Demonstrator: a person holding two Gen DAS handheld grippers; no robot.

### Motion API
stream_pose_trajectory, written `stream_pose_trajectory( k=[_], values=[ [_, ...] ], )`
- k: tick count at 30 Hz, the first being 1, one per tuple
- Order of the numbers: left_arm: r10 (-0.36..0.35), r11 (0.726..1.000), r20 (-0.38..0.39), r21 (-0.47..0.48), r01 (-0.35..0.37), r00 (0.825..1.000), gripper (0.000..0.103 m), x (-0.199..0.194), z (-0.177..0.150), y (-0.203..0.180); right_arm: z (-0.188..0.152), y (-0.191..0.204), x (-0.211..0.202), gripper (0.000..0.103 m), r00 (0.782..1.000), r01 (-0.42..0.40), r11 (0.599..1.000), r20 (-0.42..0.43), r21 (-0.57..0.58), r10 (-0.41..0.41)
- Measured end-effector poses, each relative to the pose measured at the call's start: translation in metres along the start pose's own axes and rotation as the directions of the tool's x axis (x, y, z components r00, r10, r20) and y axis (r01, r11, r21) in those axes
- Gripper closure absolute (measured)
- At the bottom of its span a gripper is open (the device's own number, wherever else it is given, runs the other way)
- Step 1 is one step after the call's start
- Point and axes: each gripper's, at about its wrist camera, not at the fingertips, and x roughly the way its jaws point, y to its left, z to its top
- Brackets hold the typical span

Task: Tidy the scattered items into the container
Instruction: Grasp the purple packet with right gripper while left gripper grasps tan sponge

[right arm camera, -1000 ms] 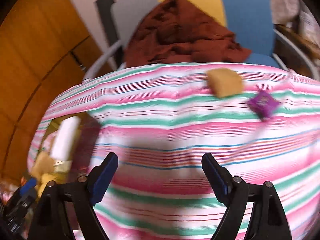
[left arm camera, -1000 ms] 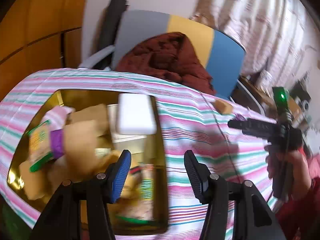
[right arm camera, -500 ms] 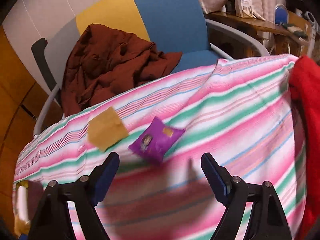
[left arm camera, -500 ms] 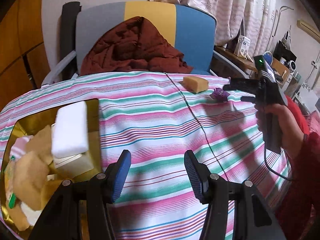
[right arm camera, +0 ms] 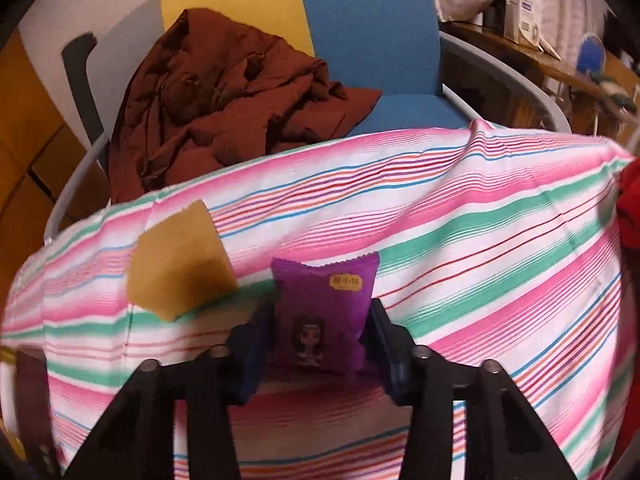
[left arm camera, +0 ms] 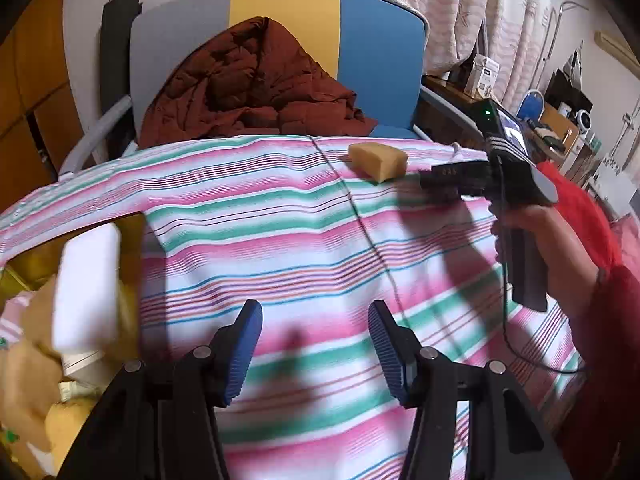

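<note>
My right gripper (right arm camera: pixel 322 328) has closed in on a purple snack packet (right arm camera: pixel 326 312) lying on the striped tablecloth, with one finger against each side of it. A tan sponge (right arm camera: pixel 178 262) lies just left of the packet; it also shows in the left wrist view (left arm camera: pixel 378 160), by the right gripper's body (left arm camera: pixel 500 184). My left gripper (left arm camera: pixel 316 344) is open and empty over the cloth. The gold container (left arm camera: pixel 132 236) sits at the left, holding a white block (left arm camera: pixel 86 284) and several sponges and packets.
A grey, yellow and blue chair (left arm camera: pixel 360 52) with a dark red jacket (left arm camera: pixel 248 88) stands behind the table. The table's far edge runs just beyond the sponge. A cluttered shelf (left arm camera: pixel 560 120) is at the back right.
My right gripper swung right from the container to the purple packet and closed around it. My left gripper moved right, away from the container, and stayed open.
</note>
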Motion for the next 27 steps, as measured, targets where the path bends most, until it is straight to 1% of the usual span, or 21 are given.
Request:
stream_pose_trajectory(
  k=[4, 6, 9, 13, 17, 18, 20, 24, 27],
  values=[
    [-0.025, 1.000, -0.010, 0.006, 0.025, 1.000, 0.047, 0.017, 0.015, -0.009, -0.005, -0.013, -0.011, 0.059, 0.998, -0.029, 0.999, -0.053, 0.031, 0.031],
    [-0.034, 0.999, -0.016, 0.025, 0.034, 0.999, 0.047, 0.032, 0.024, -0.015, -0.016, -0.023, -0.015, 0.060, 0.993, -0.044, 0.998, -0.110, 0.054, 0.050],
    [-0.039, 0.998, -0.025, 0.042, 0.040, 0.999, 0.047, 0.052, 0.036, -0.025, -0.028, -0.034, -0.024, 0.060, 0.989, -0.068, 0.996, -0.131, 0.060, 0.075],
    [-0.020, 0.996, -0.027, 0.088, 0.023, 0.999, 0.047, 0.080, 0.057, -0.044, -0.037, -0.043, -0.027, 0.060, 0.988, -0.109, 0.991, -0.106, 0.074, 0.116],
    [-0.028, 0.993, -0.035, 0.115, 0.032, 0.999, 0.047, 0.102, 0.077, -0.057, -0.036, -0.036, -0.027, 0.060, 0.990, -0.080, 0.997, -0.119, 0.009, 0.081],
    [-0.039, 0.991, -0.036, 0.123, 0.043, 0.999, 0.047, 0.107, 0.083, -0.061, -0.036, -0.035, -0.028, 0.060, 0.990, -0.077, 0.997, -0.120, -0.005, 0.075],
    [-0.040, 0.990, -0.028, 0.137, 0.044, 0.999, 0.047, 0.115, 0.094, -0.065, -0.035, -0.036, -0.029, 0.060, 0.989, -0.078, 0.997, -0.128, -0.014, 0.076],
    [-0.035, 0.991, -0.038, 0.127, 0.039, 0.999, 0.047, 0.135, 0.120, -0.072, -0.034, -0.044, -0.029, 0.059, 0.985, -0.104, 0.994, -0.135, 0.019, 0.106],
    [-0.062, 0.995, -0.059, 0.072, 0.066, 0.996, 0.046, 0.151, 0.137, -0.073, -0.034, -0.044, -0.028, 0.059, 0.984, -0.106, 0.994, -0.140, 0.020, 0.107]
  ],
)
